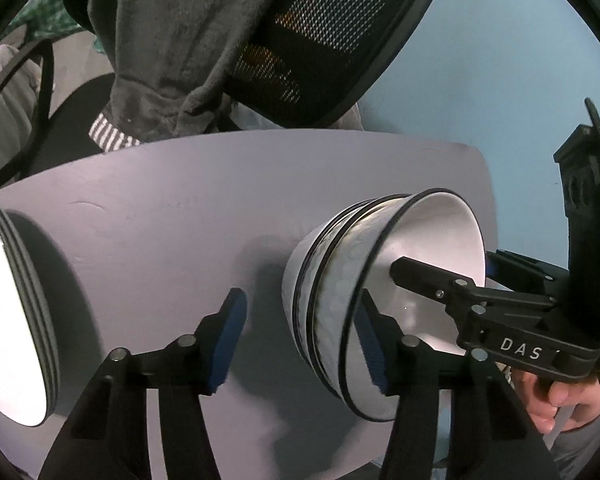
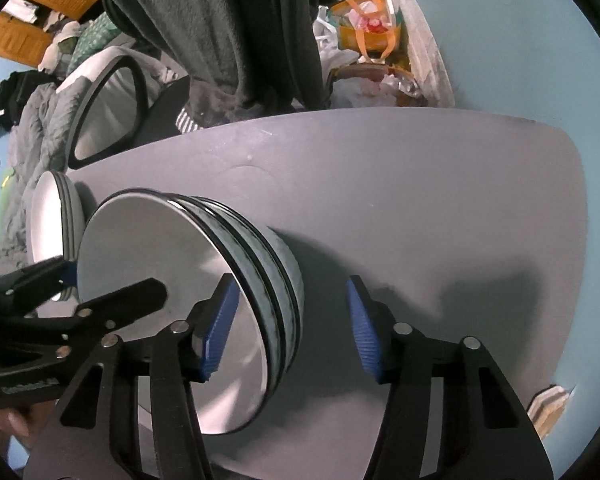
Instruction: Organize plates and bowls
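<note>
Both claws hang over the bowls now: our left gripper [image 1: 304,344] has its blue pads parted, one pad [image 1: 370,346] just inside the top bowl's rim, the other out over the grey table [image 1: 160,216]; no squeeze that we can see. Our right gripper [image 2: 290,330] mirrors it, jaws apart, its left pad [image 2: 220,330] inside the rim, nothing clamped. We see the stack of bowls [image 1: 340,300] sitting near the table's middle, three nested, and a stack of plates [image 1: 16,312] well off to the side.
</note>
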